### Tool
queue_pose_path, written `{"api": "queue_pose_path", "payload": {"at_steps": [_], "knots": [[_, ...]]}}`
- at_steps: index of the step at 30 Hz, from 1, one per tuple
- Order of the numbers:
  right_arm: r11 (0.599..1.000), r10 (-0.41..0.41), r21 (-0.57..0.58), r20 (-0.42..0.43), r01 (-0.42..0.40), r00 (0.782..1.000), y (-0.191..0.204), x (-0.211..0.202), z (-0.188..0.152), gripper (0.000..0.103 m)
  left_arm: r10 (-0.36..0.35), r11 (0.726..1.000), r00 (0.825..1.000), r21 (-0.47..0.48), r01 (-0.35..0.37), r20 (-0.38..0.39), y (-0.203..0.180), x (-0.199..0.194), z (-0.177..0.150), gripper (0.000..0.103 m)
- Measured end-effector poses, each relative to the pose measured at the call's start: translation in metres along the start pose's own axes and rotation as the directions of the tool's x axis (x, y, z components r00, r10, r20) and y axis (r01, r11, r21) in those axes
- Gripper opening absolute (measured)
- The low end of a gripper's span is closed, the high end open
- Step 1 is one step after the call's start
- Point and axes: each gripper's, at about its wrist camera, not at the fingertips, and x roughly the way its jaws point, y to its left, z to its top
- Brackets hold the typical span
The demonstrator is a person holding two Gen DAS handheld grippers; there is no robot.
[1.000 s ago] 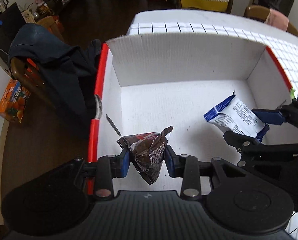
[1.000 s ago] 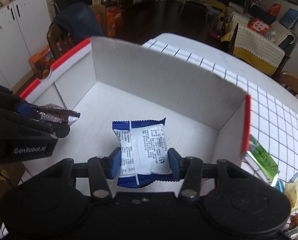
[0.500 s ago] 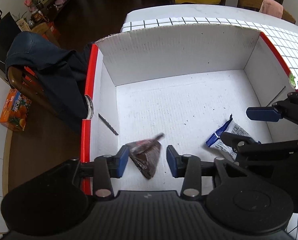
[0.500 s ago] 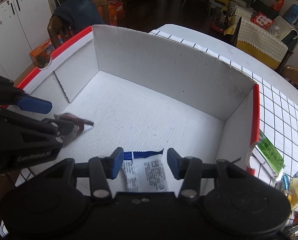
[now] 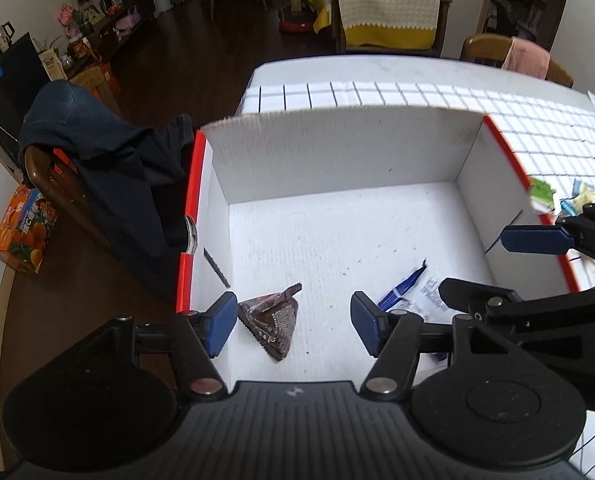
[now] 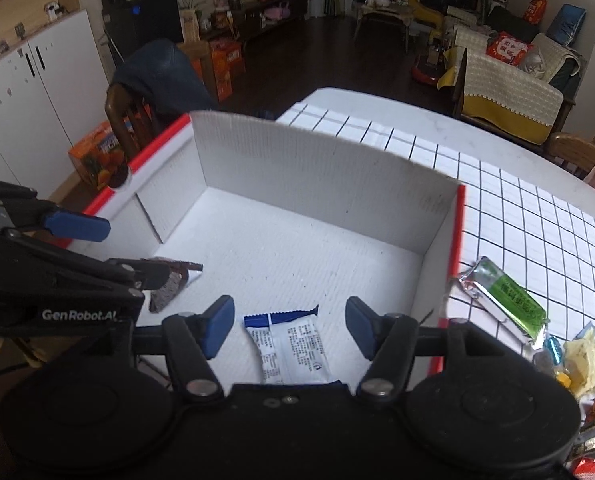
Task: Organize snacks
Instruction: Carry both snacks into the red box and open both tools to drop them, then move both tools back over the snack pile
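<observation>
The box stands on the tablecloth. In it, by its near edge, lie two packets — one toward the left wall, one toward the right; more snacks lie outside the right wall.

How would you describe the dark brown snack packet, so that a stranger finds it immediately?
Look inside the white cardboard box with red edges on the checked table. On its floor lie two packets; the dark brown triangular foil packet rests near the left wall. Its neighbour, the white and blue packet, is rectangular and pale.
</observation>
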Motion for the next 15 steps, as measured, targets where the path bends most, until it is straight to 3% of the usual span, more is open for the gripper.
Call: {"api": "queue_pose_path", "payload": {"at_steps": [8,15], "knots": [[0.998,0.016,0.053,0.060,-0.020,0.998,-0.016,-0.038,-0.009,0.073,-0.024,1.000,0.996,-0.007,0.025,0.087,-0.013,-0.035,-0.002,0.069],[0.994,0.033,0.099,0.112,-0.044,0.993,-0.035,-0.073,-0.024,0.083,-0.021,0.999,0.982,0.037,0.015,0.189,-0.040,-0.063,-0.006,0.076]]}}
